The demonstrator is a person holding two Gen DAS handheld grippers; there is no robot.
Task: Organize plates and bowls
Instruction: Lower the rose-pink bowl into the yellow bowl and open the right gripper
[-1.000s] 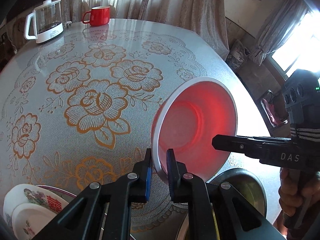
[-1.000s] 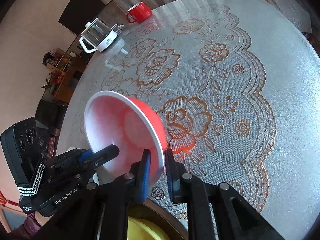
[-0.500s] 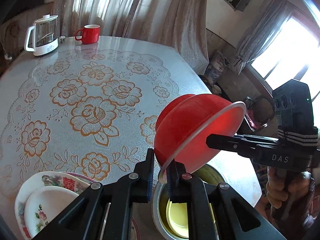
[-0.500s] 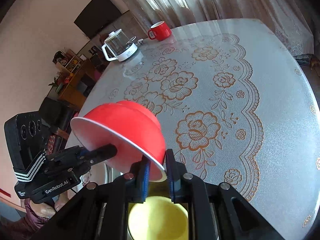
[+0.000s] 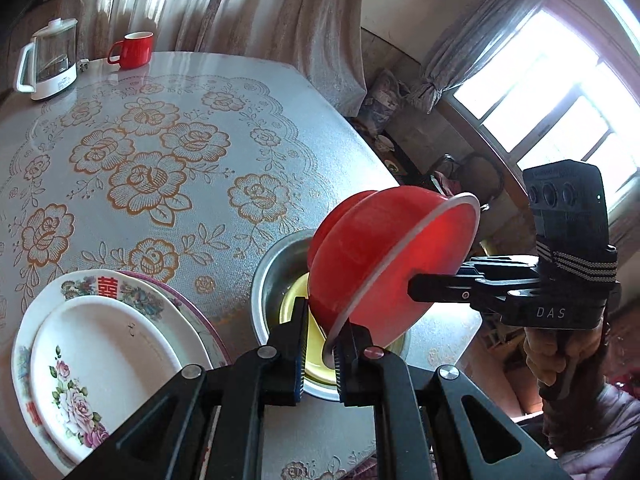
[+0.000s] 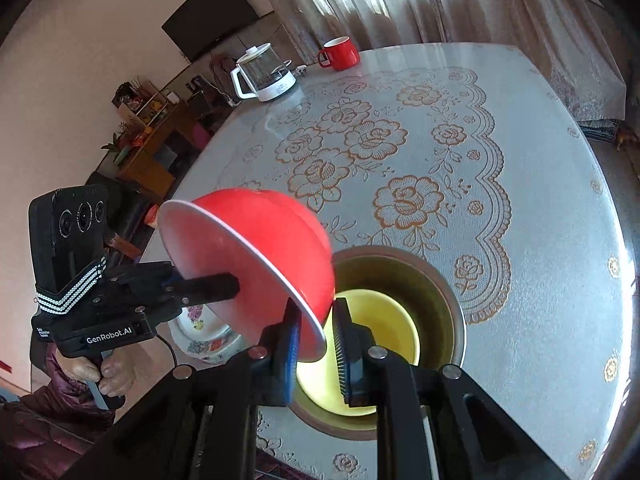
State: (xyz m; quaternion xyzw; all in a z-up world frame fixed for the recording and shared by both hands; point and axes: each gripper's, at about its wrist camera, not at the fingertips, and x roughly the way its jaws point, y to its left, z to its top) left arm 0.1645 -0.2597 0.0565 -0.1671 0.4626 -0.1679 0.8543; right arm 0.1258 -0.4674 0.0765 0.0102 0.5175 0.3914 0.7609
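At the left of the left wrist view, a stack of plates (image 5: 108,344) lies on the surface (image 5: 280,128). Just right of it sits a steel bowl (image 5: 272,280) with a yellow bowl (image 5: 290,306) inside. The left hand-held gripper (image 5: 322,350) is clamped on the white rim of the red bowl (image 5: 360,248), which hangs tilted, mouth turned sideways, above the steel bowl. The right hand-held gripper (image 6: 316,340) pinches the opposite rim. A kettle (image 5: 50,62) and a mug (image 5: 134,50) stand at the far edge.
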